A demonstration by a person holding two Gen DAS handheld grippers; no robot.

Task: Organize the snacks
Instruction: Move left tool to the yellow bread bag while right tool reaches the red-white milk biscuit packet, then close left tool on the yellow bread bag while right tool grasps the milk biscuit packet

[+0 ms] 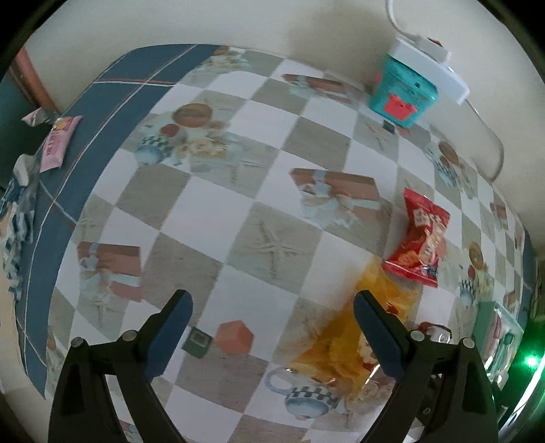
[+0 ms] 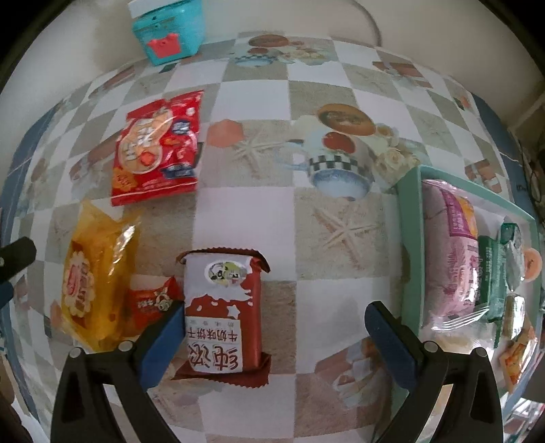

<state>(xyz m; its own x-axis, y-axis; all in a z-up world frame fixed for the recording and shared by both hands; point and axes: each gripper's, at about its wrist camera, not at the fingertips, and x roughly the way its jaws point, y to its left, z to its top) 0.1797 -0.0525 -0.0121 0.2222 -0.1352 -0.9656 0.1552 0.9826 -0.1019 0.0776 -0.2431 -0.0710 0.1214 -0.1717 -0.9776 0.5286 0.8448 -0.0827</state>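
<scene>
Two grippers hover over the table (image 2: 340,272), both spread wide and empty. Largest, a teal tray (image 2: 410,238) at right holds a pink bag (image 2: 449,252) and green packet (image 2: 490,272). A red-and-white biscuit pack (image 2: 223,306) reading "牛奶味饼干" lies between the right gripper (image 2: 276,340) fingers. The left gripper (image 1: 272,337) hangs beside the yellow bag (image 1: 344,344); a red bag (image 2: 158,150) lies beyond, its writing illegible.

- The right gripper (image 2: 272,337) is hovering with its fingers spread wide, the brown-and-white biscuit packet (image 2: 223,313) lying between them — nearer the left finger.
- A small red packet (image 2: 150,301) and a yellow bag (image 2: 93,283) are lying just left of it; a red snack bag (image 2: 158,150) is sitting farther back.
- The green tray (image 2: 410,245) is holding a pink bag (image 2: 449,252) and a green packet (image 2: 490,272).
- A teal box (image 2: 168,32) is standing by the wall.
</scene>
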